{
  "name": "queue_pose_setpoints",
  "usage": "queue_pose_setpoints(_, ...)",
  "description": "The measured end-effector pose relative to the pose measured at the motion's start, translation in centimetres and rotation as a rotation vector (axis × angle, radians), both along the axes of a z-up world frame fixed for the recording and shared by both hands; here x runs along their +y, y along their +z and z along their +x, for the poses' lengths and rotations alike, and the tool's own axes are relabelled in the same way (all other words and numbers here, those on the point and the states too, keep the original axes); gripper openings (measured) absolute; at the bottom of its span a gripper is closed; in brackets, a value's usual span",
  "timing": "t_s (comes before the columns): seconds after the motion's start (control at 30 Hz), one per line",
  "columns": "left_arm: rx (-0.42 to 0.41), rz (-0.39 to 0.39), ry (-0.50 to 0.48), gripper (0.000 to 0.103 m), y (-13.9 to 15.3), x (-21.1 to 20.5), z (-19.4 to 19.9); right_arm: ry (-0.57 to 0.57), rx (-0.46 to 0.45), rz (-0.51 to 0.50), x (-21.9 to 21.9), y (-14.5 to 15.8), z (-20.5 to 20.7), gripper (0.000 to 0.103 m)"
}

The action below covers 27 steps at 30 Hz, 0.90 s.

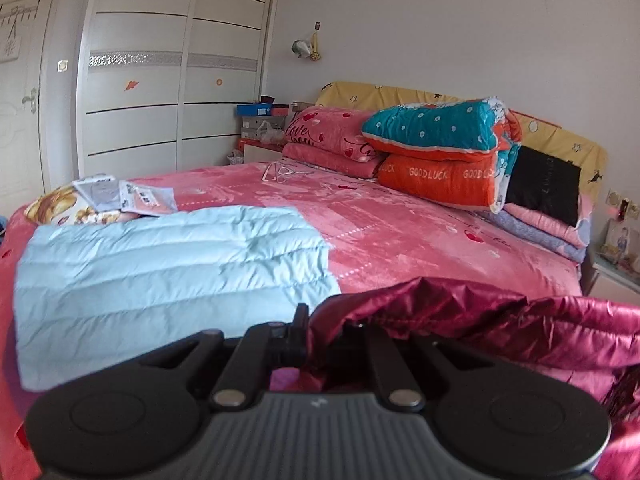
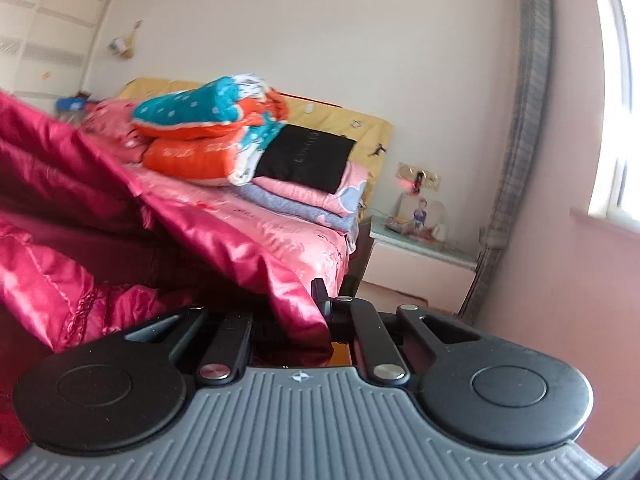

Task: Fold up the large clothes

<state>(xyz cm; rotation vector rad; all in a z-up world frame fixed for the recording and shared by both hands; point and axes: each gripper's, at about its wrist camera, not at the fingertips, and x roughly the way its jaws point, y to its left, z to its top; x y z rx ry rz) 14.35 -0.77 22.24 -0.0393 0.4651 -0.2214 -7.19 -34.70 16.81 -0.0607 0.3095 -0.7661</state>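
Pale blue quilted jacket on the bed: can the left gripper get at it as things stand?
Probably not yet. The left gripper is shut on the shiny magenta padded coat, as is the right gripper. The pale blue quilted jacket lies flat and uncovered just beyond, so the way is free once the coat is released.

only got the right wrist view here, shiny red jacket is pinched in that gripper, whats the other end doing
Observer: The left gripper is shut on the red jacket too, so both ends are held.
Operator: anything already lying on the bed on that side
Observer: Yes, a light blue quilted jacket lies flat on the pink bedspread, to the left of the red one.
Operator: anything else near it
Observer: Flat plastic packets lie just beyond the blue jacket, and white hangers sit further up the bed, near the pink pillows.
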Motion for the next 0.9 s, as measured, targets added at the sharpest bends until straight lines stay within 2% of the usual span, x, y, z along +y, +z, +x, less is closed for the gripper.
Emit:
queue_pose_setpoints(0.27, 0.028, 0.092, 0.038, 0.005, -4.6, -6.2, 6.9, -0.077, -0.039, 0.122, -3.5, -4.7, 5.3, 0.008)
queue_pose_setpoints(0.43, 0.053, 0.135, 0.055, 0.006, -7.4, -8.4, 9.0, -0.082, -0.023, 0.198, -4.5, -6.6, 7.7, 0.011)
queue_pose_setpoints(0.5, 0.056, 0.154, 0.059, 0.007, -8.0, -8.9, 9.4, -0.088, -0.019, 0.228, -5.0, -7.0, 8.4, 0.02)
queue_pose_setpoints(0.57, 0.055, 0.158, 0.061, 0.015, -8.1, -9.2, 9.6, -0.094, -0.023, 0.253, -5.3, -7.3, 8.9, 0.043)
queue_pose_setpoints(0.6, 0.051, 0.163, 0.061, 0.018, -8.0, -9.2, 9.7, -0.098, -0.03, 0.26, -5.1, -7.3, 8.8, 0.05)
queue_pose_setpoints(0.63, 0.046, 0.171, 0.064, 0.027, -7.8, -9.2, 9.7, -0.1, -0.039, 0.265, -5.1, -7.2, 8.8, 0.066)
queue_pose_setpoints(0.67, 0.039, 0.178, 0.068, 0.038, -7.5, -9.1, 9.6, -0.098, -0.048, 0.268, -5.1, -7.2, 8.9, 0.073)
queue_pose_setpoints(0.77, 0.009, 0.194, 0.063, 0.05, -6.4, -9.1, 9.5, -0.083, -0.063, 0.265, -4.9, -6.7, 9.0, 0.1)
queue_pose_setpoints(0.8, -0.005, 0.203, 0.06, 0.055, -5.8, -9.1, 9.3, -0.079, -0.07, 0.253, -4.7, -6.4, 8.9, 0.1)
queue_pose_setpoints(0.87, -0.041, 0.222, 0.056, 0.07, -4.8, -9.1, 8.9, -0.068, -0.083, 0.225, -4.4, -5.7, 8.8, 0.1)
queue_pose_setpoints(0.9, -0.064, 0.233, 0.049, 0.071, -4.3, -9.1, 8.5, -0.064, -0.094, 0.211, -4.3, -5.3, 8.7, 0.101)
